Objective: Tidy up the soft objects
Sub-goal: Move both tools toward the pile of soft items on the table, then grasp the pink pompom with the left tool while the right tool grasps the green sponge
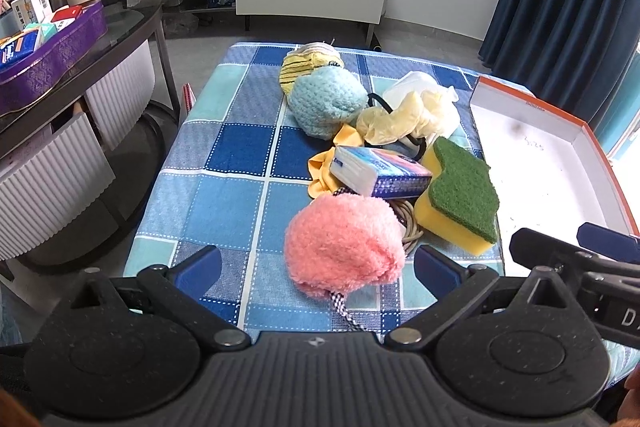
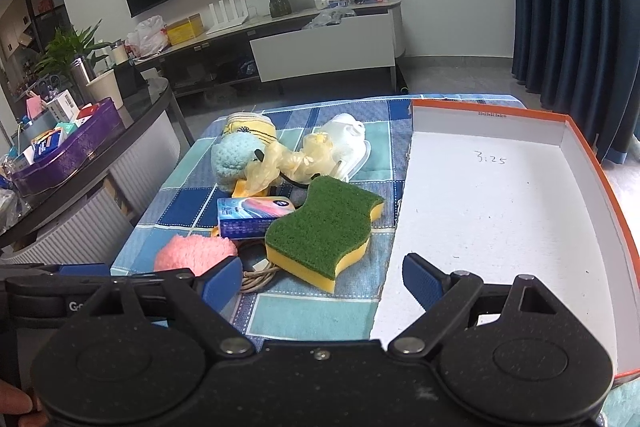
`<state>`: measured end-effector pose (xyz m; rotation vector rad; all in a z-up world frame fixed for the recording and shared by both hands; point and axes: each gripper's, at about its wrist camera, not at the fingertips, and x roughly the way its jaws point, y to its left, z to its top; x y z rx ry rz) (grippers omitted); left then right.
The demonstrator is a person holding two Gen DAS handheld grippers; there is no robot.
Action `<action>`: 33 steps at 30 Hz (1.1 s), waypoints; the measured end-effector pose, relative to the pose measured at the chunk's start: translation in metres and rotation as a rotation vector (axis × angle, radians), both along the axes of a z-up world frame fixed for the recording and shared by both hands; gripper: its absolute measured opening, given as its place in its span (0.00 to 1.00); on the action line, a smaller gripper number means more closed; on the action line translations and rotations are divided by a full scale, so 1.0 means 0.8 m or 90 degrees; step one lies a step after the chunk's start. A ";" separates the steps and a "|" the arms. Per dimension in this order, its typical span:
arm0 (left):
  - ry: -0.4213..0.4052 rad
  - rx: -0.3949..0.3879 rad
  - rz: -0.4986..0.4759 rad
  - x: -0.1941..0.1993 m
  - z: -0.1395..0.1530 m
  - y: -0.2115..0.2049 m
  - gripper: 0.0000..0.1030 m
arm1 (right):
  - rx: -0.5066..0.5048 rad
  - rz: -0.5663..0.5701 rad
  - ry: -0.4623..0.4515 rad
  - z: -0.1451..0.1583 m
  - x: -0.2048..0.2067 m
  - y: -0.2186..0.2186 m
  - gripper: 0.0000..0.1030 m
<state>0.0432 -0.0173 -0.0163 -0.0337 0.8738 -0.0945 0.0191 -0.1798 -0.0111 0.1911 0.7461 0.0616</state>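
Observation:
A pile of soft things lies on the blue checked tablecloth [image 1: 224,195]. A pink fluffy ball [image 1: 344,243] is nearest, between the jaws of my open left gripper [image 1: 320,265], which stand apart from it. Behind it lie a tissue pack [image 1: 380,173], a yellow-green sponge [image 1: 460,195], a light blue crocheted ball [image 1: 326,103], a yellow striped cloth [image 1: 308,65] and pale yellow gloves [image 1: 404,119]. My right gripper [image 2: 322,277] is open and empty, just in front of the sponge [image 2: 324,231]. An empty white box with an orange rim [image 2: 500,211] lies to the right.
A coiled cable [image 2: 256,273] lies under the sponge and pink ball [image 2: 196,253]. A white mask [image 2: 346,139] lies at the back of the pile. A dark glass side table with a purple tray [image 1: 52,51] stands to the left. A TV cabinet [image 2: 320,43] stands behind.

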 end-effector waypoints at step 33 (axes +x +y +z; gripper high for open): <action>0.024 -0.006 -0.001 0.027 -0.019 -0.005 1.00 | 0.009 -0.018 0.023 -0.006 0.026 -0.004 0.99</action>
